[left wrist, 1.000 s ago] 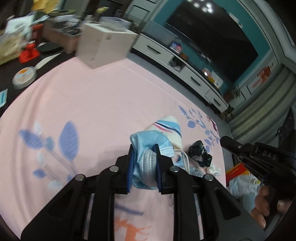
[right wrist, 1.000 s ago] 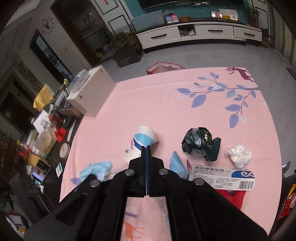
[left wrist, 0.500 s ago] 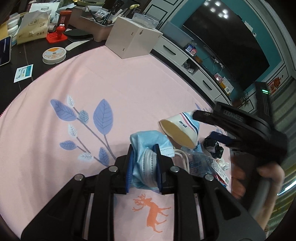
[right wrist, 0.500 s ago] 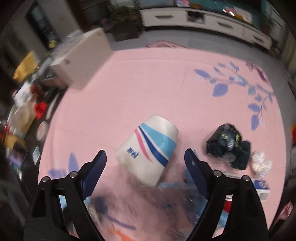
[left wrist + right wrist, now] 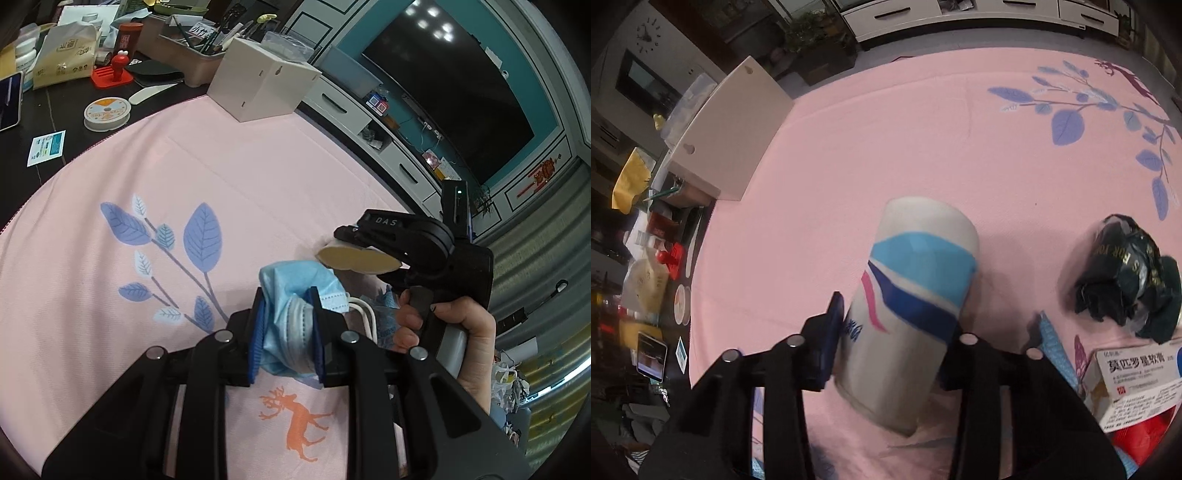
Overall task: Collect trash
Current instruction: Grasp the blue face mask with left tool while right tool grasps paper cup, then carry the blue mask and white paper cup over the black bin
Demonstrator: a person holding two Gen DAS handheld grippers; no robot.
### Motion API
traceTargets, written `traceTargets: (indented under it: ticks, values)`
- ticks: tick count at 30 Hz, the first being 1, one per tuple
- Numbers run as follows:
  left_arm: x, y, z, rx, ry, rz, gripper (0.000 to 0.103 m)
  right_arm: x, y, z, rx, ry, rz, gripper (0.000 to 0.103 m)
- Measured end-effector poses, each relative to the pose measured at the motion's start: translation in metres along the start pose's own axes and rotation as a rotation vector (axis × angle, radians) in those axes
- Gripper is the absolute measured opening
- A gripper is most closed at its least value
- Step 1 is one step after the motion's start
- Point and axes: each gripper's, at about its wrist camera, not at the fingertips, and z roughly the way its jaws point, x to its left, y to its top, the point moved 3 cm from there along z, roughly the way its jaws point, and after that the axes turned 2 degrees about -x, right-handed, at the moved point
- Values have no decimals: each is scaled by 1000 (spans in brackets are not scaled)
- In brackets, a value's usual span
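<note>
A pink tablecloth (image 5: pixel 923 122) printed with blue leaves is seen from two handheld grippers. The left gripper (image 5: pixel 286 332) is clenched on a crumpled blue face mask (image 5: pixel 295 291), held just above the cloth. The right gripper (image 5: pixel 892 334) has just been closing around a paper cup (image 5: pixel 908 295) that lies on its side on the cloth, white with blue and pink stripes; the left pad is pressed against the cup wall, and the cup's rim looks squashed in the left view (so a grasp appears made). The step in hand is judged to be the pickup of the cup. Next, a lift is called for with a gentle squeeze, since thin paper would be crushed or slip. Other trash remains to the right: a crumpled black bag (image 5: pixel 1130 280) and a medicine box (image 5: pixel 1134 384), both near the cup. A white box (image 5: pixel 727 133) stands well apart at the cloth's far left edge. Open cloth lies beyond the cup; room upward looks free.
</note>
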Motion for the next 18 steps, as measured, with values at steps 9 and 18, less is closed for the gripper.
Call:
traceTargets:
  ticks: [9, 18]
  values:
    - [-9, 2, -11, -27, -35, 23, 22, 8, -18, -60, -119, 62, -71, 34]
    - [-31, -8, -18, -44, -44, 99, 22, -36, -75, -139, -234, 82, -124, 34]
